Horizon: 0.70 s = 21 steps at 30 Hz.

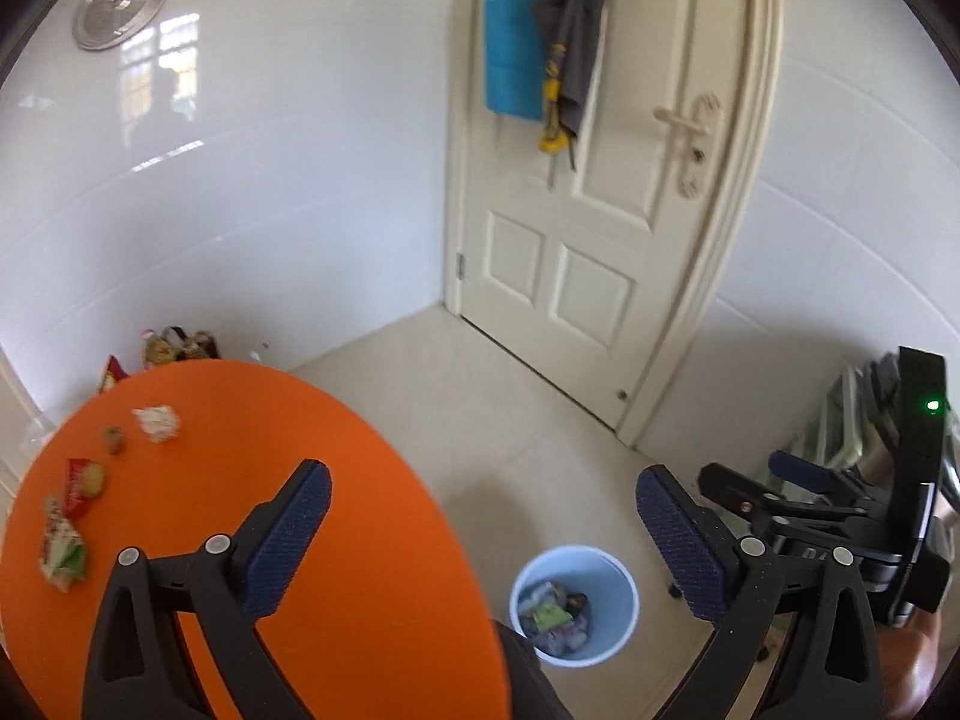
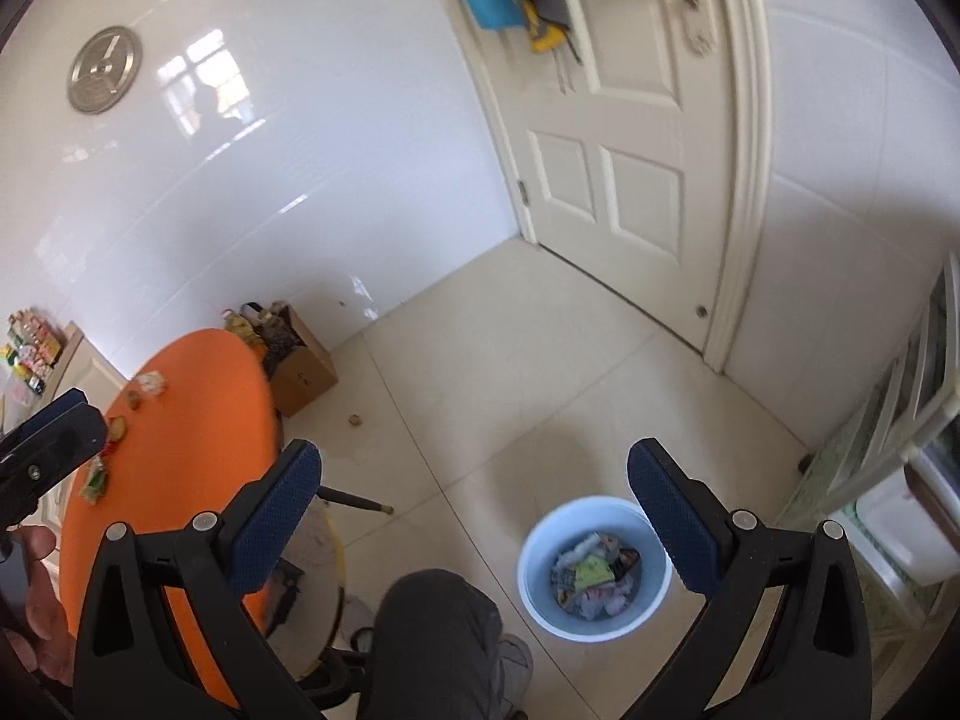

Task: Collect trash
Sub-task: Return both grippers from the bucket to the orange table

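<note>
A round orange table [image 1: 336, 516] holds trash at its far left: a crumpled white paper [image 1: 157, 422], a small brown scrap [image 1: 113, 440], a red snack wrapper [image 1: 83, 485] and a green-and-white wrapper [image 1: 62, 553]. A light blue bin [image 1: 574, 605] with wrappers inside stands on the floor right of the table; it also shows in the right wrist view [image 2: 594, 567]. My left gripper [image 1: 483, 531] is open and empty above the table's right edge. My right gripper [image 2: 474, 498] is open and empty above the floor, near the bin.
A cream door [image 1: 591, 192] with hanging clothes is ahead. A cardboard box [image 2: 300, 369] of items sits by the white wall behind the table. A small scrap [image 2: 355, 419] lies on the floor. A white rack [image 2: 900, 438] stands at the right. The person's knee [image 2: 438, 630] is below.
</note>
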Available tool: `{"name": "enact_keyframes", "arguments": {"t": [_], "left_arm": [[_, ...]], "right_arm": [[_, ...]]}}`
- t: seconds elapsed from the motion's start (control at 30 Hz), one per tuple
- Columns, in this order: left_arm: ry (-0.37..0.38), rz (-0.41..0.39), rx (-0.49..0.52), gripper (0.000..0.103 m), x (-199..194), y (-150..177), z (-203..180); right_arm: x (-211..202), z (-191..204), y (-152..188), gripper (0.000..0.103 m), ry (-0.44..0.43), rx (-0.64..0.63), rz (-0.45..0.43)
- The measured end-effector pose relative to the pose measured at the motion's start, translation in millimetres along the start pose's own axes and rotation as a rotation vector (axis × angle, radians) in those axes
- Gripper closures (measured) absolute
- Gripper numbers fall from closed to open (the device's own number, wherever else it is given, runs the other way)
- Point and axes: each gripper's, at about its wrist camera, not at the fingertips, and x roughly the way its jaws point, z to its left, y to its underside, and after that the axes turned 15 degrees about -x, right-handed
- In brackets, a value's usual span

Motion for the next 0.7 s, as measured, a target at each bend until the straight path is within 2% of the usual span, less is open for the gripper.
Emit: {"name": "enact_keyframes", "arguments": {"t": [0.13,0.43,0.7], "left_arm": [[-0.039,-0.089,-0.043,0.002,-47.3,11.0,24.4],[-0.108,-0.211,-0.15,0.001,-138.7,39.3,84.7],[-0.223,-0.32,-0.251,0.001,-208.0,68.6,127.6]], "right_arm": [[-18.8,38.4,-23.5,0.0,-0.029,-0.063,-0.06],[-46.0,132.6,-61.4,0.0,-0.111,-0.209,-0.17],[-62.2,222.8,-81.7,0.0,-0.221,-0.326,-0.239]]}}
